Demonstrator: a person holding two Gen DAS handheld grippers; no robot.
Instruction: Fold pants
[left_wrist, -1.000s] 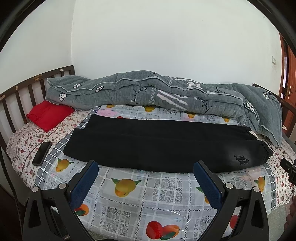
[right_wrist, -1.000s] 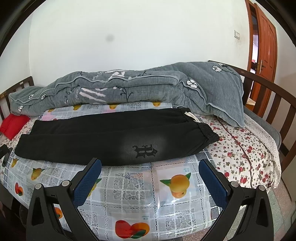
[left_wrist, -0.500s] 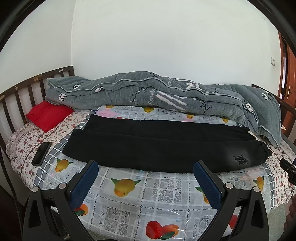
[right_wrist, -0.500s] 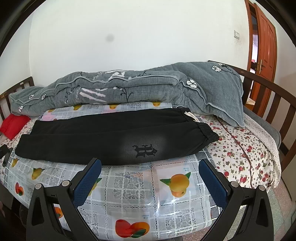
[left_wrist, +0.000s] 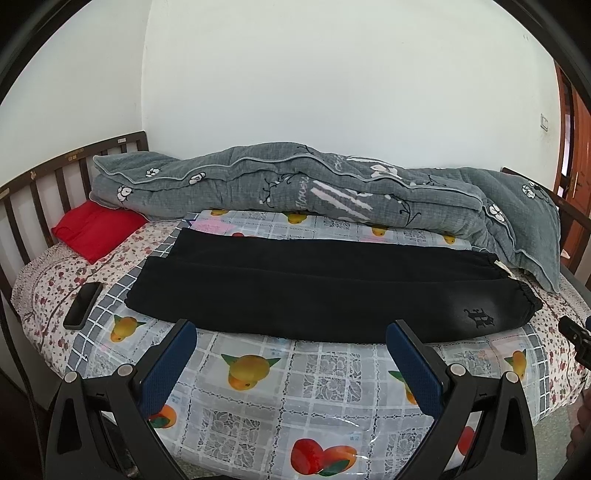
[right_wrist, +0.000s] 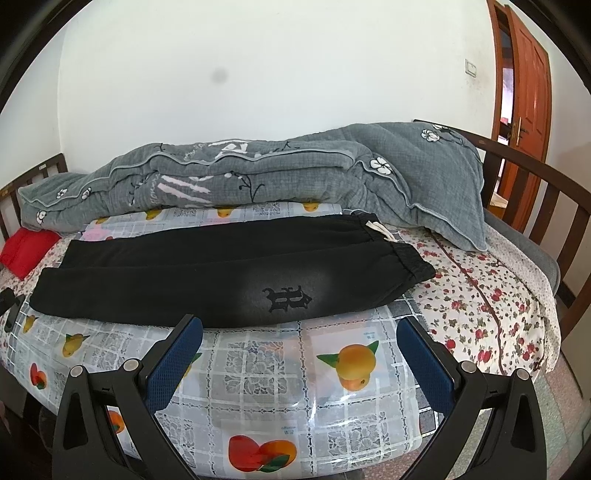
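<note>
The black pants (left_wrist: 325, 291) lie flat across the fruit-print plastic sheet (left_wrist: 317, 373) on the bed, one leg laid over the other, with the far leg showing just behind the near one. The elastic waistband (right_wrist: 413, 262) is at the right end of the pants, with a white drawstring (right_wrist: 380, 230) lying at its far edge, and a dark gothic emblem (right_wrist: 286, 298) sits on a faded patch near the waistband. The cuffs (left_wrist: 146, 284) are at the left end.

The left gripper (left_wrist: 291, 354) hovers in front of the pants, over the sheet, near their front edge; its blue-padded fingers (left_wrist: 168, 369) are spread wide with nothing between them. The right gripper (right_wrist: 301, 354) hovers in front of the pants too, below the emblem, released in the same way and touching nothing.

Behind the pants a grey quilt (left_wrist: 314, 192) is bunched along the wall. A red pillow (left_wrist: 98, 229) lies beyond the left end of the pants, by the wooden bed rail (left_wrist: 48, 181). A black phone (left_wrist: 83, 304) lies on the flowered bedsheet (right_wrist: 480, 295), just left of the cuffs. A brown door (right_wrist: 526, 110) stands far to the right of the pants.
</note>
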